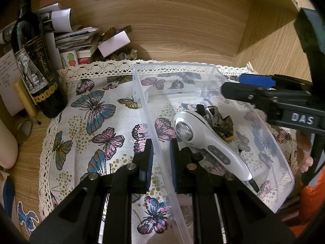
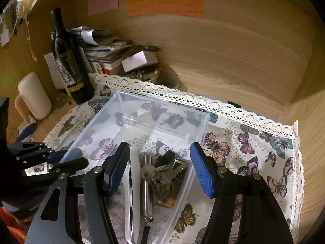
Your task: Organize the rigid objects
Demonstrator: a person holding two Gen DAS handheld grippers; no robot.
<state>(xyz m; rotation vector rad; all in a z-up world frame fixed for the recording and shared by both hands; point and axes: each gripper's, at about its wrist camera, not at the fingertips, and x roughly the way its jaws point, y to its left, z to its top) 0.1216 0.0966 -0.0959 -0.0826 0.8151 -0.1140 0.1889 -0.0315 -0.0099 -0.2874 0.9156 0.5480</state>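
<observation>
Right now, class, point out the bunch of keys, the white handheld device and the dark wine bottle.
Bunch of keys (image 2: 160, 172): right wrist view, on the key blades.
White handheld device (image 1: 205, 142): left wrist view, mid-body below its round head.
Dark wine bottle (image 1: 36, 69): left wrist view, on its label.

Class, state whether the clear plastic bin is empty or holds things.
Holds things: the clear bin contains a white handheld device and a bunch of keys.

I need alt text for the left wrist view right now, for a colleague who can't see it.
The left gripper is shut on the near wall of a clear plastic bin, which sits on a butterfly-print cloth. The bin holds a white handheld device and a bunch of keys; the right gripper reaches in from the right.
</observation>
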